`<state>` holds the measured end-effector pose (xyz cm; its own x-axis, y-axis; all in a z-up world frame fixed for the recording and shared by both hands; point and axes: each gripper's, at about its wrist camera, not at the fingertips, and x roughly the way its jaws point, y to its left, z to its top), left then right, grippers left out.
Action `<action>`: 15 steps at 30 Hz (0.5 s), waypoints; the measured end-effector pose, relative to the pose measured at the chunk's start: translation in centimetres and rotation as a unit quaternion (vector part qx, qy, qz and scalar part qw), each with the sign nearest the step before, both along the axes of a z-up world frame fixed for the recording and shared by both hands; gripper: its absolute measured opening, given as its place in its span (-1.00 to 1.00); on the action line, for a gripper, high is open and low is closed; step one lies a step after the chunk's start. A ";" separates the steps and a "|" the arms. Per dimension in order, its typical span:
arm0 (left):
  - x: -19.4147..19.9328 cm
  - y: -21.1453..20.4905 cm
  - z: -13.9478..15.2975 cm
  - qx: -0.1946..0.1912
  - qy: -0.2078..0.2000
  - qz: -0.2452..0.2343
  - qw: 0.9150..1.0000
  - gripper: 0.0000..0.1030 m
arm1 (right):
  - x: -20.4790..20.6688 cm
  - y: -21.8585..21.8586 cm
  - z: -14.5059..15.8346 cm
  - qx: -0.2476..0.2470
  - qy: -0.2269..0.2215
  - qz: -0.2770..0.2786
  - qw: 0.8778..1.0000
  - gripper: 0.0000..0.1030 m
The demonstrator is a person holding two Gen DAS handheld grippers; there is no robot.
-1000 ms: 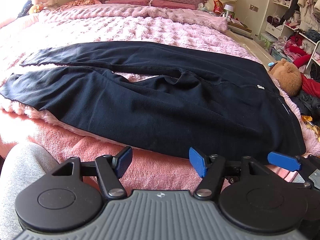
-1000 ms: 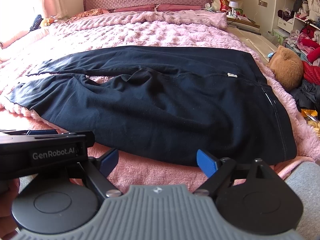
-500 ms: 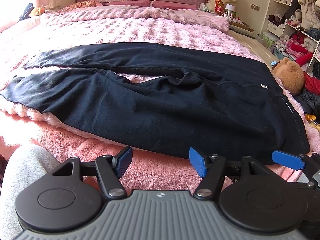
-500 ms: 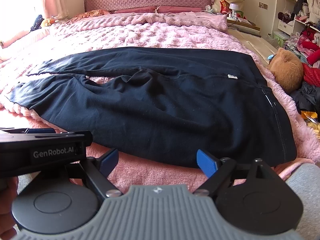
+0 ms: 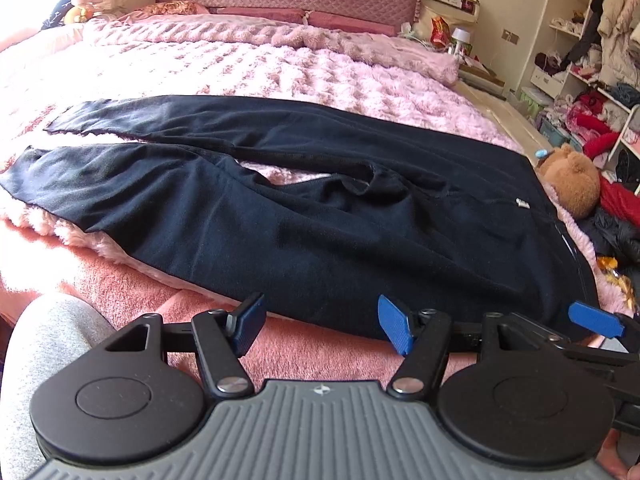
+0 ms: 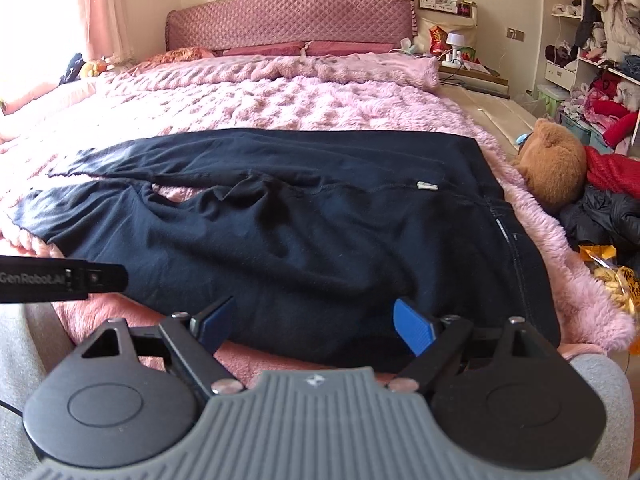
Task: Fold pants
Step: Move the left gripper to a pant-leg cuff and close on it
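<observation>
Pants: dark pants spread flat across the pink bed, legs parted, waistband toward the teddy bear.
Left tongs: wide open, empty, above the near hem.
Right tongs: wide open, holding nothing.

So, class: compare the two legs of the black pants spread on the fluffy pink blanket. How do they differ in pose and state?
The near leg runs along the edge of the fluffy pink blanket; the far leg lies further onto the bed. The near leg looks wider and rumpled toward the crotch; the far leg looks narrower and flatter. Both are black, unfolded, with cuffs pointing left and blanket showing between them.
</observation>
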<state>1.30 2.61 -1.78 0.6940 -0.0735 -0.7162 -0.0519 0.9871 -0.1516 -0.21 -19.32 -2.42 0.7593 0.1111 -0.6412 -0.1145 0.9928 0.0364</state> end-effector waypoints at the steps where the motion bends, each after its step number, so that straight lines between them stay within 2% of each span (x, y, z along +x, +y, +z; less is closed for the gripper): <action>1: 0.1 0.6 0.4 -0.004 0.000 0.007 1.000 0.46 | 0.0 -0.6 0.1 0.005 -0.006 -0.006 1.000 0.59; 4: 0.4 2.9 1.6 -0.018 -0.008 0.034 0.999 0.46 | 0.0 -2.3 0.3 0.021 -0.024 -0.023 0.999 0.59; 9: 0.9 8.0 2.9 -0.027 -0.010 0.108 0.994 0.46 | 0.7 -3.5 0.1 0.044 -0.027 -0.046 0.998 0.59; 12: 1.0 11.3 3.8 0.000 -0.032 0.157 0.987 0.46 | 1.2 -3.6 -0.1 0.051 -0.024 -0.060 0.997 0.59; 15: 1.3 14.7 4.2 0.050 -0.046 0.210 0.975 0.46 | 1.7 -3.0 -0.4 0.049 -0.025 -0.055 0.997 0.59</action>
<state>2.56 17.29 2.44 0.7099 0.2977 -0.6383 -0.4448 0.8922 -0.0786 1.48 -22.34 -2.80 0.8014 0.0857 -0.5920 -0.0102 0.9915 0.1298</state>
